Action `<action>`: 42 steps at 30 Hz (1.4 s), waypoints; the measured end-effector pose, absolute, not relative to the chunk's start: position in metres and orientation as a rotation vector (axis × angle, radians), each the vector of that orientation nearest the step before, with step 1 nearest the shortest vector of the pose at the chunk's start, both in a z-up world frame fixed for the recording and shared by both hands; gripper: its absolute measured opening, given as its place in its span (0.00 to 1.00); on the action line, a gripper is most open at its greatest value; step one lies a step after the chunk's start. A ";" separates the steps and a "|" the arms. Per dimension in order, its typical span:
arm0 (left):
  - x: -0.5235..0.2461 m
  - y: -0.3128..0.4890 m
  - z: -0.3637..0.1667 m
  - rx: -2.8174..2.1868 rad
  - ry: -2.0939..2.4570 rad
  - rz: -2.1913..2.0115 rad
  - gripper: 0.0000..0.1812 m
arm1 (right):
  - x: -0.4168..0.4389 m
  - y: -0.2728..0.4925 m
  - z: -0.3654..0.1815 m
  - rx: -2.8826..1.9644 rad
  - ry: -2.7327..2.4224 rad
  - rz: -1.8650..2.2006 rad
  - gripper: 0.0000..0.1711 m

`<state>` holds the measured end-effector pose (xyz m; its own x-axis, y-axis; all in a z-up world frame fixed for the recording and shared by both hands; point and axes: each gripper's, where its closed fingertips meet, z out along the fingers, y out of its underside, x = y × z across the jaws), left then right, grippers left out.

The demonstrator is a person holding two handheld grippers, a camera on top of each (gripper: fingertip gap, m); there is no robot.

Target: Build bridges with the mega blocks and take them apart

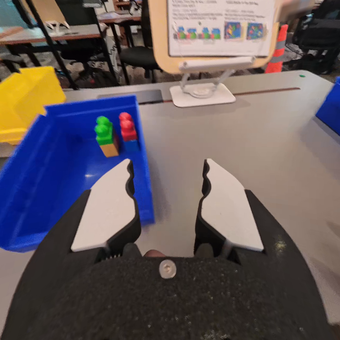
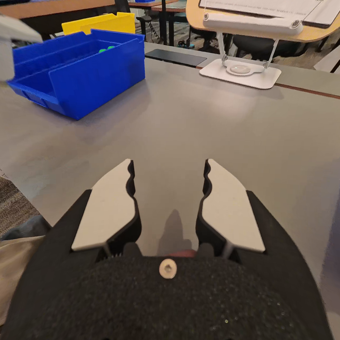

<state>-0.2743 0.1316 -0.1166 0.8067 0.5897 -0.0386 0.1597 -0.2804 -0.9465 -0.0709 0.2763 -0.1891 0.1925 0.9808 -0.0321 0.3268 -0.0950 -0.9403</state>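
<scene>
Hovering over the grey table [image 1: 239, 147], the left gripper [image 1: 168, 161] has jaws spread wide w/ nothing between them. Ahead-left of it sits a blue bin [image 1: 55, 165] holding 2 short block stacks: green block [image 1: 103, 131] on what looks like a tan one (blurry), and red block [image 1: 127, 128] on a blue one. Right gripper [image 2: 169, 161] is likewise wide apart, empty, w/ the bin far ahead-left.

left gripper [image 1: 168, 161]: jaws spread wide, nothing between them, held level and pointing forward | right gripper [image 2: 169, 161]: jaws spread equally wide, empty, tilted slightly downward
</scene>
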 end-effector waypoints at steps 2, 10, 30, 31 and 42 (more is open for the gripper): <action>-0.307 0.130 -0.101 -1.852 -0.595 0.511 0.40 | -0.069 0.281 -0.184 -1.578 -1.275 0.933 0.42; -0.436 0.157 -0.111 -1.985 -0.737 0.510 0.41 | -0.058 0.296 -0.170 -1.563 -1.246 0.946 0.42; -0.514 0.192 -0.241 -2.403 -0.963 0.251 0.20 | -0.055 0.292 -0.171 -1.585 -1.269 1.009 0.40; -0.514 0.192 -0.242 -2.410 -0.955 0.256 0.20 | -0.055 0.291 -0.171 -1.585 -1.273 1.007 0.39; -0.492 0.187 -0.174 -2.245 -0.738 0.542 0.20 | -0.054 0.296 -0.169 -1.582 -1.278 0.986 0.36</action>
